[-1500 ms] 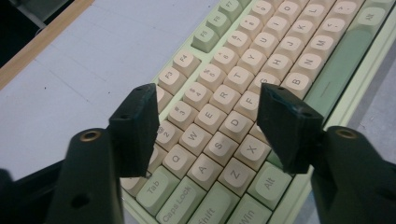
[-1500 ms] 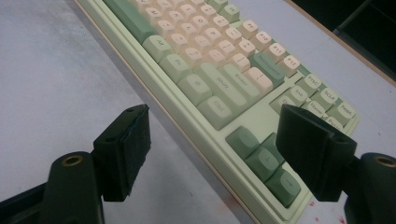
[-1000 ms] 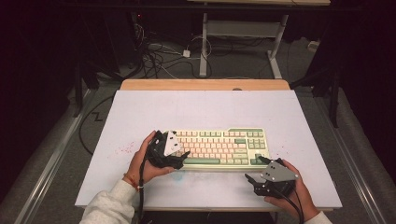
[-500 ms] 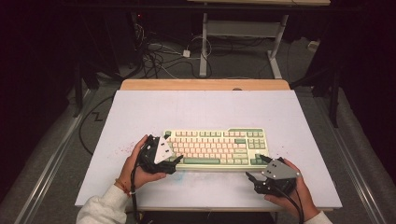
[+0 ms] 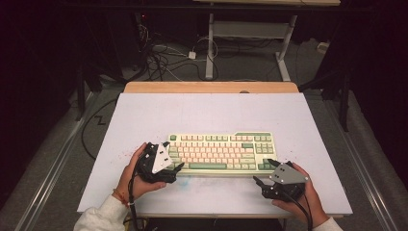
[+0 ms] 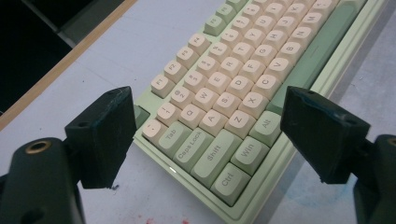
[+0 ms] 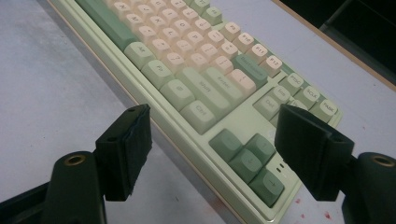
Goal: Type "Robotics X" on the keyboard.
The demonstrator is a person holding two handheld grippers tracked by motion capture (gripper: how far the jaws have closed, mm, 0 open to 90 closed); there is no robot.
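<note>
A cream and green keyboard (image 5: pixel 221 153) lies across the near middle of the white table (image 5: pixel 211 115). My left gripper (image 5: pixel 173 161) is at the keyboard's near left corner. In the left gripper view it (image 6: pixel 208 100) stands open, its jaws wide on either side of the Ctrl and Shift corner (image 6: pixel 219 163) without touching it. My right gripper (image 5: pixel 264 171) is off the near right corner. In the right gripper view it (image 7: pixel 215 116) is also open, with the arrow keys (image 7: pixel 250 156) between the jaws and a gap on both sides.
A wooden strip (image 5: pixel 211 87) edges the table's far side. Beyond it are tangled cables (image 5: pixel 168 55) on the floor and a metal desk frame (image 5: pixel 250 29). Red specks (image 5: pixel 126 153) mark the table left of the keyboard. Bare table surface lies behind the keyboard.
My left gripper has drawn back a little to the left and toward the person, off the keyboard's left end. The right gripper and the keyboard have stayed put.
</note>
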